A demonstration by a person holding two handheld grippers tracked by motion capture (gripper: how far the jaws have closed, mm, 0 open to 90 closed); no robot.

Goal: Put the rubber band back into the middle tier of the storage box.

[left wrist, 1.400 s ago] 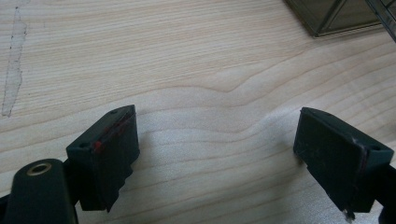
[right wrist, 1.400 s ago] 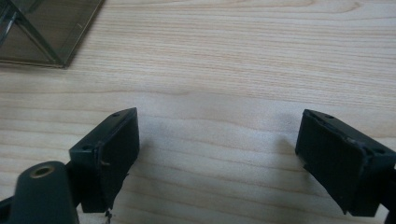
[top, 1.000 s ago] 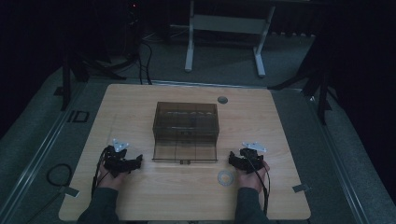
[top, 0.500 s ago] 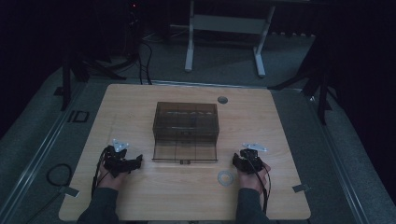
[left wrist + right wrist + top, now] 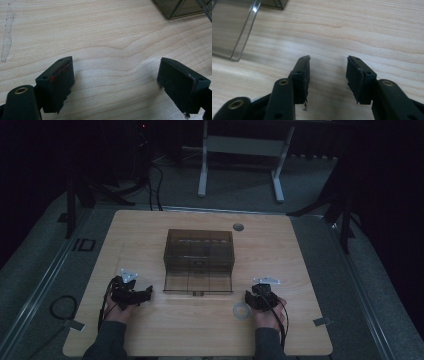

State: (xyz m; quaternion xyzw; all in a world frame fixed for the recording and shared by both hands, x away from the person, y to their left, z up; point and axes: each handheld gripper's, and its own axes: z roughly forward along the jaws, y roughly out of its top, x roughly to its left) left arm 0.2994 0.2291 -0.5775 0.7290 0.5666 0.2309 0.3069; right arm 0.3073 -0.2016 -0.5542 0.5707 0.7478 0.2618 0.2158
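Jaws on both my left gripper (image 5: 117, 82) and right gripper (image 5: 328, 76) stand apart, holding nothing. Between them on the pale wooden surface (image 5: 150, 235) sits the smoky clear plastic box (image 5: 199, 255), its front flap (image 5: 198, 282) down. My right could snag that flap, or bump the small clear tape ring (image 5: 241, 310) just beside it.
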